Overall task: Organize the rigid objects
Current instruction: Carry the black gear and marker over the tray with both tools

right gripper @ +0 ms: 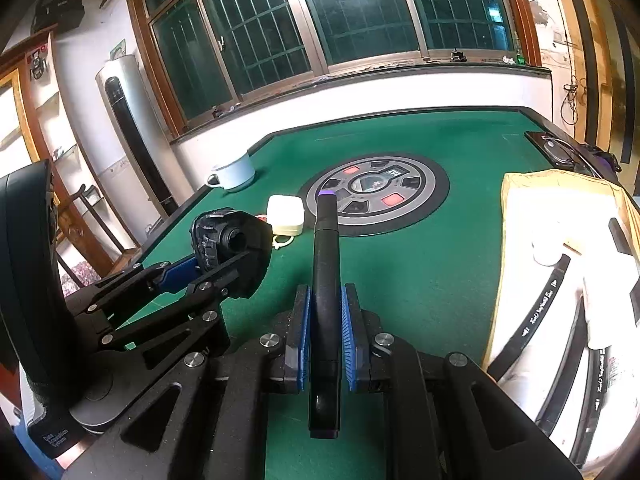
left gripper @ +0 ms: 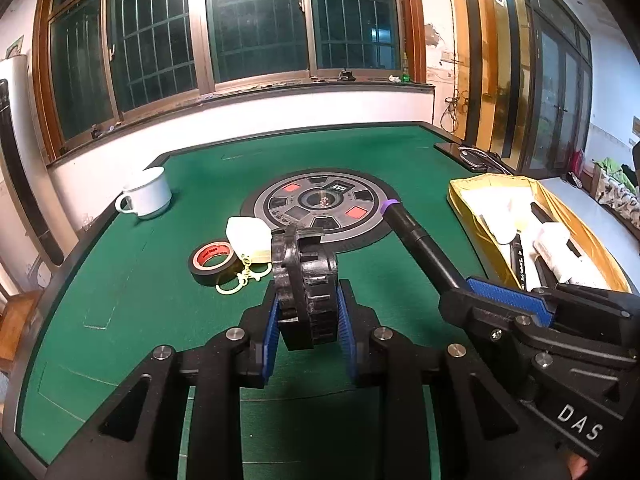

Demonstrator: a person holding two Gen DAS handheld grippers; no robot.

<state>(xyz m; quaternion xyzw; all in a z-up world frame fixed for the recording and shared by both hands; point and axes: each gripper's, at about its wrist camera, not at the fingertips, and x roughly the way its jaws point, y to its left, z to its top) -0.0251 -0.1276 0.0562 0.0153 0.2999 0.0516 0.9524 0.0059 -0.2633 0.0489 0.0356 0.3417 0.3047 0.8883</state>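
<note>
The left hand-held gripper (left gripper: 306, 312) is clenching a black toothed plastic wheel part (left gripper: 304, 276) above the green tabletop (left gripper: 140, 300); the right hand-held gripper (right gripper: 325, 332) is gripping a long black marker (right gripper: 326, 264). The yellow-lined open box (left gripper: 600, 264) is lying to their right, nearer the right one.

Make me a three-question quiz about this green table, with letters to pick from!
1. Where is the white mug?
A. in the yellow box
B. on the green table, far left corner
C. in the tongs

2. What colour is the inside ring of the tape roll?
A. red
B. blue
C. purple

3. What are the right tongs doing?
A. hanging open
B. gripping a black pen
C. gripping the mug

Answers: 1 B, the mug stands on the felt by the edge. 2 A, its core shows red. 3 B, both blue pads press on the pen's barrel.
</note>
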